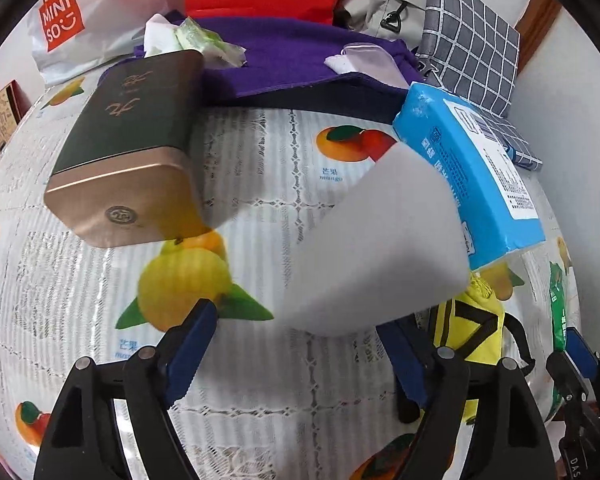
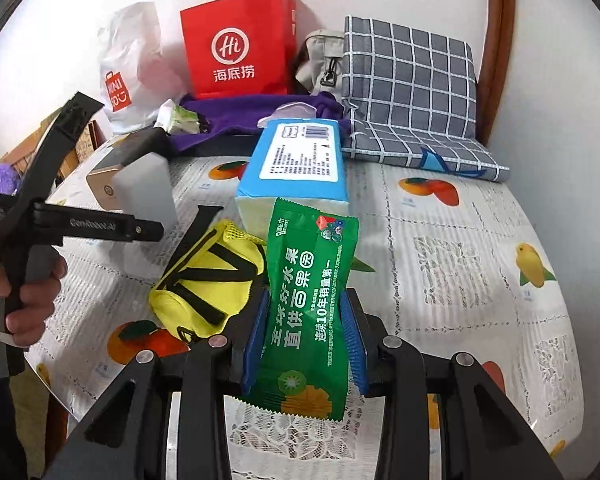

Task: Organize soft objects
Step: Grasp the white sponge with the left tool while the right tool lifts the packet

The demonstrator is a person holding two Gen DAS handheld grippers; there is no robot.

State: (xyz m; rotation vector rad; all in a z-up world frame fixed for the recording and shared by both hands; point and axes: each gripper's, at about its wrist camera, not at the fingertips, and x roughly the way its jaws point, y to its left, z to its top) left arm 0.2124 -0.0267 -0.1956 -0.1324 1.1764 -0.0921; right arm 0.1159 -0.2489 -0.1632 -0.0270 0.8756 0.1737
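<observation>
a: gripping the flat green foil snack packet (image 2: 312, 308) is the right gripper (image 2: 306, 344), its blue pads pressed on both sides of the packet so it stands up out of the jaws, above the fruit-print plastic tabletop (image 2: 440, 248).

b: and the left gripper (image 1: 296, 344)?

a: its jaws stand wide apart. a pale grey foam block (image 1: 380, 240) hangs just ahead of them. from the left wrist view one edge seems to reach the right-hand finger, but i cannot tell whether it touches; neither pad presses on it, so i'd call that block let go, not held.

b: so which step is this?

a: my guess: setting the foam block down beside the other soft things while the packet waits its turn. next, the packet needs a clear spot near the yellow mesh pouch with black straps (image 2: 208, 280), lowered before the jaws part.

b: what lies beyond?

a: the blue wrapped tissue pack (image 2: 296, 164), leaning just behind the pouch; to the left a dark green and gold tin (image 1: 128, 152); then a folded purple cloth (image 1: 292, 60), a grey checked fabric bag (image 2: 412, 92), and at the back a red paper shopping bag (image 2: 236, 44) by the wall.
</observation>
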